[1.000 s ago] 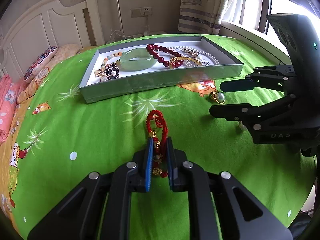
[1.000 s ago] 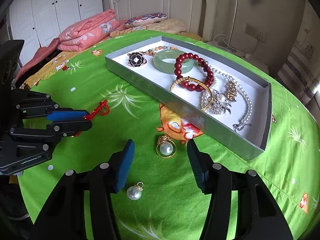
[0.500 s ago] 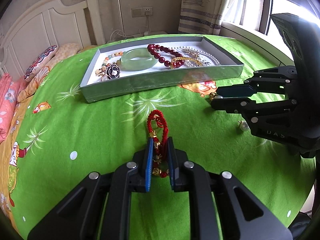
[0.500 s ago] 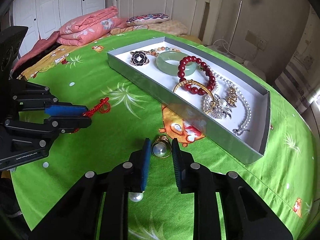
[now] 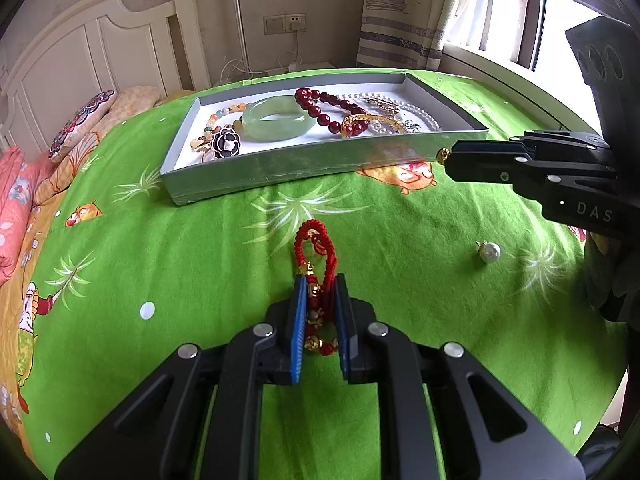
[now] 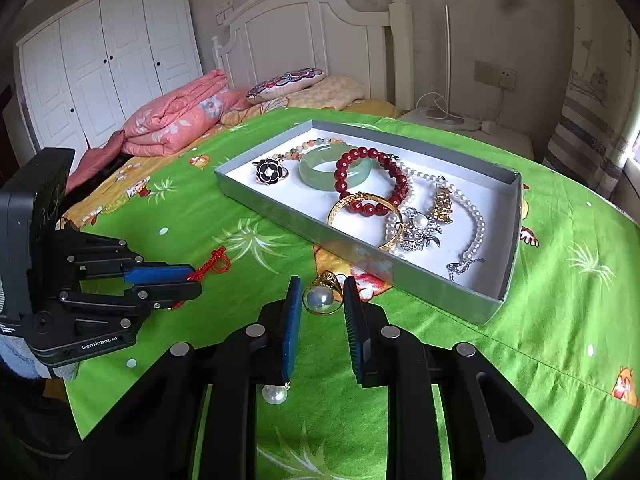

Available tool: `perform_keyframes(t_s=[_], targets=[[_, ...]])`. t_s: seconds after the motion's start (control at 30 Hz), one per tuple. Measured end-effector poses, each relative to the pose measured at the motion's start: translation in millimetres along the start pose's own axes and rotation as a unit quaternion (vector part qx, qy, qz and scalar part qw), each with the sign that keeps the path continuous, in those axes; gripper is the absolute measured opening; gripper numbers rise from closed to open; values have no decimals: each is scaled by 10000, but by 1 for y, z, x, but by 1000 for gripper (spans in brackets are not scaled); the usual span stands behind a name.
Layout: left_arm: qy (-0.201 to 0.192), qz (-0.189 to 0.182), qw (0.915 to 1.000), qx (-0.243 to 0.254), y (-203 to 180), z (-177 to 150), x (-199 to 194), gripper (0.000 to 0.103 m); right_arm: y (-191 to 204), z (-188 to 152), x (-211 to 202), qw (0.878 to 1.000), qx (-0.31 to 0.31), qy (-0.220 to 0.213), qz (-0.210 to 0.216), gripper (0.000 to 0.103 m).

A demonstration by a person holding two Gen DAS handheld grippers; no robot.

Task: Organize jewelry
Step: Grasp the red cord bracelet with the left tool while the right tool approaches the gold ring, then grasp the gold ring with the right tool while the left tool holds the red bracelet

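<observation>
My left gripper (image 5: 319,280) is shut on a red cord bracelet with gold beads (image 5: 318,264), held low over the green cloth; it also shows in the right wrist view (image 6: 214,264). My right gripper (image 6: 320,284) is shut on a gold ring with a pearl (image 6: 322,295) and holds it above the cloth, close to the near wall of the grey tray (image 6: 360,250). In the left wrist view the ring (image 5: 442,156) peeks from the right gripper's tip at the tray's (image 5: 280,168) right end. The tray holds a jade bangle (image 6: 334,168), red bead bracelet, gold bangle, pearls and brooches.
A loose pearl earring (image 5: 489,252) lies on the green cloth (image 5: 160,264) right of the left gripper; in the right wrist view it (image 6: 275,394) is under my left finger. A bed with pink quilt (image 6: 176,116) and headboard stand behind.
My right gripper closed from wide open onto the pearl ring and lifted it up toward the tray. The left gripper stayed shut on the red bracelet, almost still.
</observation>
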State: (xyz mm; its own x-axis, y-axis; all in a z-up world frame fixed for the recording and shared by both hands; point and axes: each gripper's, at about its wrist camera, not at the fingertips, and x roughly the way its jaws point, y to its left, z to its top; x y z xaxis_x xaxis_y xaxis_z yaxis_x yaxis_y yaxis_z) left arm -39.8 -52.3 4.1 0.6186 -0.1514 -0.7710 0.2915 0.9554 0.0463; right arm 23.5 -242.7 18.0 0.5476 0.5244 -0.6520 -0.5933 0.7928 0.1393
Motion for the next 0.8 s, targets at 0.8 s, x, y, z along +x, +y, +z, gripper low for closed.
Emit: perform_keyframes(t_s=[0.8], targets=[[-3, -58, 10000, -53, 2, 0, 0, 14, 2, 0, 24, 9973, 73, 676, -266, 35]])
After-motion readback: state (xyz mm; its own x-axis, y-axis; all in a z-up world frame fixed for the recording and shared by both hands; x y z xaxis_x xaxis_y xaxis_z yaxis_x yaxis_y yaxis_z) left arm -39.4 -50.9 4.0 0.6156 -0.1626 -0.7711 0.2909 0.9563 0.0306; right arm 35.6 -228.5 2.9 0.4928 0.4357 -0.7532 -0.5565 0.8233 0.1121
